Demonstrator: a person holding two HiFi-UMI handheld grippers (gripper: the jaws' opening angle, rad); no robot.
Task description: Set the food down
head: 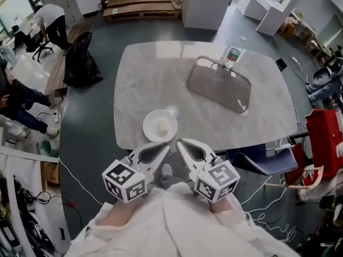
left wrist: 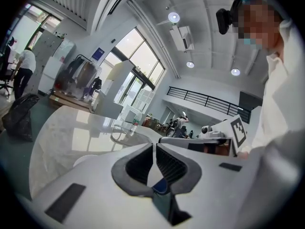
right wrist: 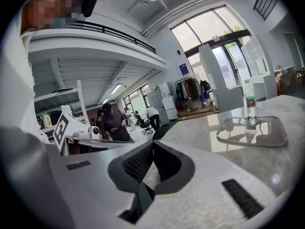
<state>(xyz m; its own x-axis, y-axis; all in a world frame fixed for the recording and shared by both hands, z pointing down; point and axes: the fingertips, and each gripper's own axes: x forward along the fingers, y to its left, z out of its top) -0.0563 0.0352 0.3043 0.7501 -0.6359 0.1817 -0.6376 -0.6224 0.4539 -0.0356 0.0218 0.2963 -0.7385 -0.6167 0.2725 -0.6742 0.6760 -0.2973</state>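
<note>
**Count around the table: single things, with three pairs**

One table (head: 161, 84). On it are one plate (head: 159, 126) at its near edge carrying one piece of food (head: 161, 125), one tray (head: 218, 83) toward its far right, and one bottle (head: 232, 57) at its far right. Just off the table's near edge are two grippers, the left gripper (head: 166, 145) and the right gripper (head: 179, 142), with two cubes, a left cube (head: 124, 181) and a right cube (head: 217, 181). Left of the table are one black bag (head: 81, 60) and two people, a person in white (head: 51, 17) and a person in dark (head: 19, 103). Beyond the table is one stack of boards (head: 142, 4). By the table's near right corner is one chair (head: 273, 162).
</note>
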